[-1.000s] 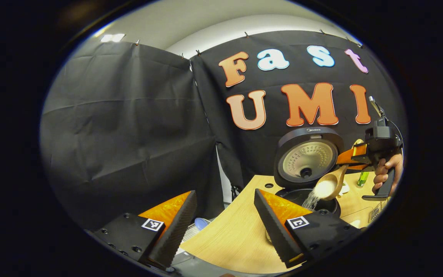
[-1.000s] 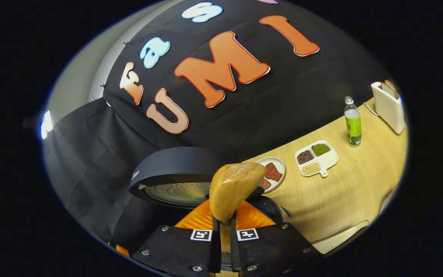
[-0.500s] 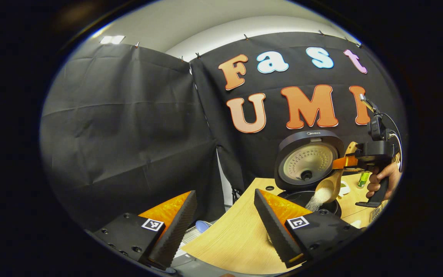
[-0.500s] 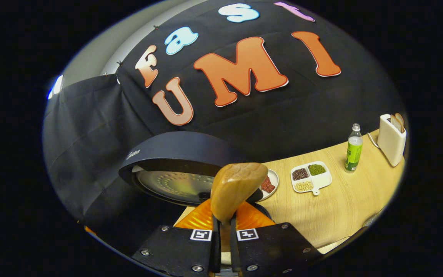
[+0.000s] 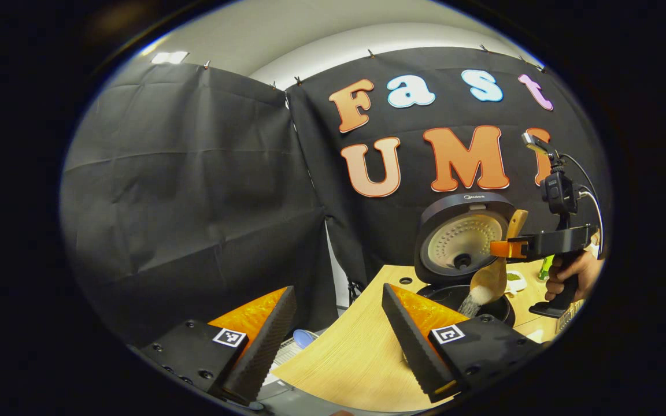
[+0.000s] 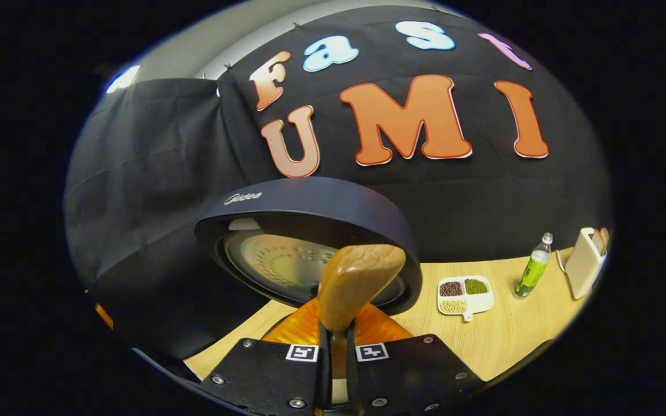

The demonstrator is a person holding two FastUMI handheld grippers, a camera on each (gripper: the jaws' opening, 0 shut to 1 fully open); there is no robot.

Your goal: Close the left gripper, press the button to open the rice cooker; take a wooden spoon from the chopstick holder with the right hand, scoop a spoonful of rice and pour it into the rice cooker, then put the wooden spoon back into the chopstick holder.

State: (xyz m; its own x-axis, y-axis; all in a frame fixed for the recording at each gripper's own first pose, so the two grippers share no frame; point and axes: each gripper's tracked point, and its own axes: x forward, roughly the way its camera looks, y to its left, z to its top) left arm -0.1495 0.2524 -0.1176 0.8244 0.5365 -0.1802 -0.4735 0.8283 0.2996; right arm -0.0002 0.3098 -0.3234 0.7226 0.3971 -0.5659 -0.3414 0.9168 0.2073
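1. Over the open cooker (image 5: 463, 248), at the right of the left gripper view, the right gripper (image 5: 500, 249) tips the spoon (image 5: 489, 281) steeply, and rice (image 5: 470, 303) streams from its bowl into the pot below.

2. Its fingers are clamped on the spoon's handle: in the right gripper view the two fingers (image 6: 310, 370) sit tight against the shaft, with the back of the spoon's bowl (image 6: 356, 283) standing up just ahead of them in front of the raised lid (image 6: 287, 214).

3. The left gripper (image 5: 336, 341) hangs idle low over the bench (image 5: 350, 358), well apart from the cooker, its fingers wide apart and holding nothing.

4. Done, judging by how things lie: the lid is up, so the button press is finished; the spoon is out of the holder; the scoop is made; the pour is under way.

5. Some rice is in the spoon's bowl, so I judge the pour is near its end but not over.

6. Left to do: finish emptying the spoon, level it, carry it away from the cooker and set it back in the holder, then let go.

7. Farther along the bench in the right gripper view stand a divided dish (image 6: 465, 294) of beans, a green bottle (image 6: 532, 267) and a toaster (image 6: 584, 263), all clear of the pour.
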